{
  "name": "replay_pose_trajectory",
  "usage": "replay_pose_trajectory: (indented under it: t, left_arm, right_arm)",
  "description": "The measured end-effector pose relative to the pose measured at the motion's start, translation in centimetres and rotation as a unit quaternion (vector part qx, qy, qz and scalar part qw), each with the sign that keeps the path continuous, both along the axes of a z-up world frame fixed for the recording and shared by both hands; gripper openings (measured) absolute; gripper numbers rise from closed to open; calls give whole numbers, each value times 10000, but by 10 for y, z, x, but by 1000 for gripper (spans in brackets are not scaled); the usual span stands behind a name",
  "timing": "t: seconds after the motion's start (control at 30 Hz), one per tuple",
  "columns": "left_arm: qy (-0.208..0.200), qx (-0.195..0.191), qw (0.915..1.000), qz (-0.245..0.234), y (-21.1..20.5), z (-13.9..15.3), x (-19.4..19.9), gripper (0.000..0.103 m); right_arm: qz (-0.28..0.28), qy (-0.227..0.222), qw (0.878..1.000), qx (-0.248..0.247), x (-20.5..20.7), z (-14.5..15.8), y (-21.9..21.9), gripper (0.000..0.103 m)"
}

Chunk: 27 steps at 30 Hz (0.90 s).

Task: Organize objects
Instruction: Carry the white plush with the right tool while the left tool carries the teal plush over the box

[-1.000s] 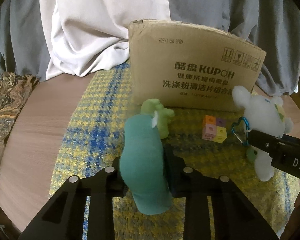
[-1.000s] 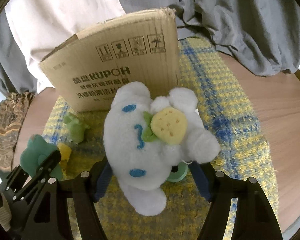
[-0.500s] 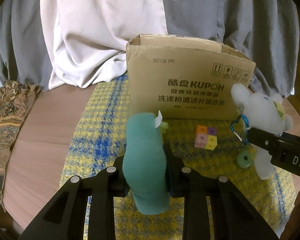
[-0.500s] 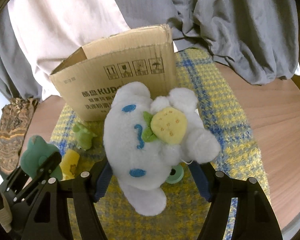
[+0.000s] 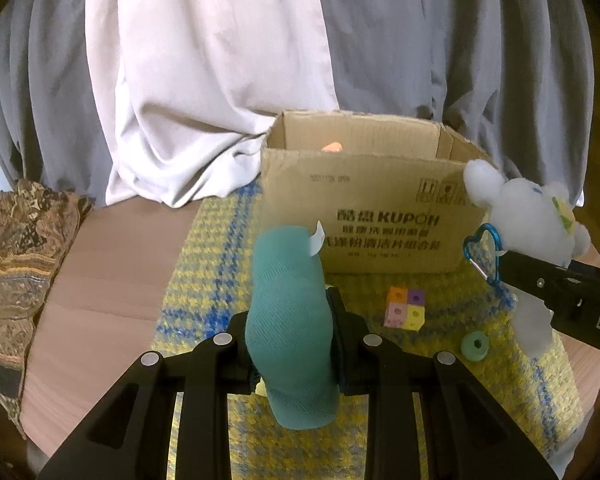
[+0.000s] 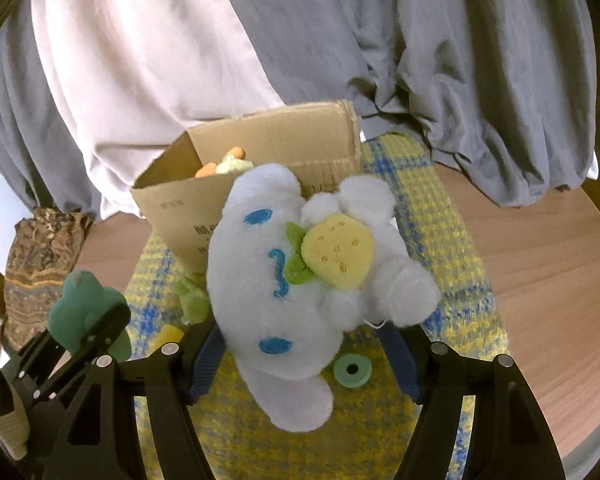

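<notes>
My left gripper [image 5: 292, 340] is shut on a teal plush toy [image 5: 290, 320] and holds it above the mat, in front of the open cardboard box [image 5: 364, 216]. My right gripper [image 6: 304, 344] is shut on a white plush with a yellow strawberry [image 6: 300, 276], held up in front of the box [image 6: 260, 148]. The white plush [image 5: 528, 220] with its blue heart clip shows at the right of the left wrist view. The teal plush [image 6: 84, 308] shows at the left of the right wrist view. Orange and pale green items lie inside the box.
On the yellow and blue woven mat [image 5: 204, 280] lie a block of coloured cubes [image 5: 405, 312], a green ring [image 5: 475, 345] and a light green toy [image 6: 192, 300]. A patterned brown cloth [image 5: 16, 264] lies at the left table edge. Grey and white curtains hang behind.
Both grippers have risen with their plush toys. The box's open top and its contents now show. The items on the mat look lower and smaller.
</notes>
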<state>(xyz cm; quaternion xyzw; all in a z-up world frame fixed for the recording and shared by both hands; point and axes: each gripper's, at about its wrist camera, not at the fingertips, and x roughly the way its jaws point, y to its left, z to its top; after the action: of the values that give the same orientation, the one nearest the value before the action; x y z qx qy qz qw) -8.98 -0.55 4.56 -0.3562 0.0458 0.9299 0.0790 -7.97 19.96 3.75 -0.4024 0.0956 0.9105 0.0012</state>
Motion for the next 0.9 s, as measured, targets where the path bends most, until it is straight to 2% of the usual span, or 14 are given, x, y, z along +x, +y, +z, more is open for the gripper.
replay_pose_trajectory:
  t: [0.43, 0.9]
  left_arm:
    - [243, 71, 9997, -7, -6, 33, -10, 27]
    - [452, 100, 9989, -89, 4, 63, -32, 27]
  right_arm:
    - [114, 382, 9992, 53, -6, 39, -9, 71]
    - [123, 570, 9983, 65, -22, 62, -6, 71]
